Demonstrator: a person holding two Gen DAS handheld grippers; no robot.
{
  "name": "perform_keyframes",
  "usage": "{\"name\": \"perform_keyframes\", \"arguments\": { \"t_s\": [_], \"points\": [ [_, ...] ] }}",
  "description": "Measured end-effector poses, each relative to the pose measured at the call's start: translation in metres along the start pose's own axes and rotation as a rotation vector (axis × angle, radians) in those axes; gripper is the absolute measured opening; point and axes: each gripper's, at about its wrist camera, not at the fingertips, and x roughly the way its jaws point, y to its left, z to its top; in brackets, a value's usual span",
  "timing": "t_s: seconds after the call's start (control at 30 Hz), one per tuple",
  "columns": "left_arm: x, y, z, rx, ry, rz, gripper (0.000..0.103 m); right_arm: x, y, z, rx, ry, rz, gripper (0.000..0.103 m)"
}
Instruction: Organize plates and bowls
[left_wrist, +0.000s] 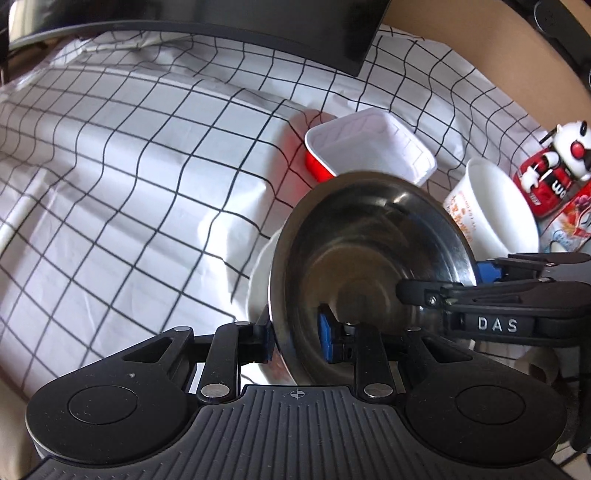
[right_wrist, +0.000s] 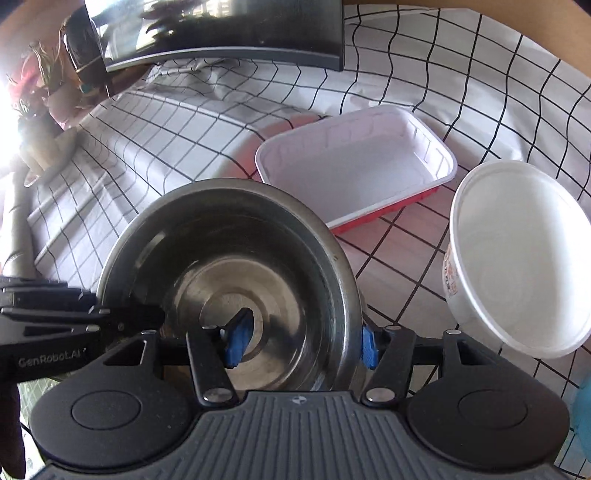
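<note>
The left part of the desk (left_wrist: 110, 166), under its checked cloth (left_wrist: 155, 122), carries nothing that shows. Moving right, the left gripper (left_wrist: 297, 338) is clamped on the near rim of the steel bowl (left_wrist: 369, 258), one blue pad outside the wall and one inside. The bowl sits over a white plate (left_wrist: 260, 273), whose edge peeps out on its left; whether it rests on the plate or is held just above it cannot be told. The right gripper (right_wrist: 301, 341) grips the same bowl (right_wrist: 236, 273) across its right-hand wall, one pad inside and one outside, so both grippers hold it at once.

Behind the bowl, toward the far edge, lies a red tray (right_wrist: 354, 166) with a white inside, empty. Right of it a white paper cup (right_wrist: 517, 258) stands tilted on the cloth, also empty. Near the right edge sits a red toy figure (left_wrist: 554, 173).

By my reading the sorting is partly done: bowl and plate look gathered into one stack near the middle, while the tray and the cup are apart and not yet stacked or lined up.
</note>
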Motion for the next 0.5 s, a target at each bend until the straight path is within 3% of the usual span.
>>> {"name": "perform_keyframes", "arguments": {
  "t_s": [0.13,0.23,0.3,0.37,0.43,0.5],
  "points": [
    [0.001,0.001,0.0,0.055,-0.024,0.017,0.024,0.0,0.0,-0.005,0.006,-0.013,0.001,0.056],
    [-0.001,0.004,0.001,0.073,-0.028,0.015,0.024,-0.006,0.006,-0.012,-0.028,-0.059,-0.045,0.056],
    [-0.005,0.005,0.001,0.093,-0.05,0.045,0.024,-0.01,0.01,-0.016,-0.059,-0.095,-0.091,0.065],
    [-0.006,0.008,0.001,0.106,-0.07,0.085,0.03,-0.012,0.007,-0.018,-0.05,-0.107,-0.092,0.066],
    [-0.004,0.017,0.003,0.071,-0.059,0.047,0.031,-0.008,-0.001,-0.019,-0.003,-0.095,-0.075,0.073],
    [0.005,0.025,0.005,0.011,-0.018,-0.04,0.031,0.0,-0.009,-0.019,0.056,-0.063,-0.037,0.074]
  ]
}}
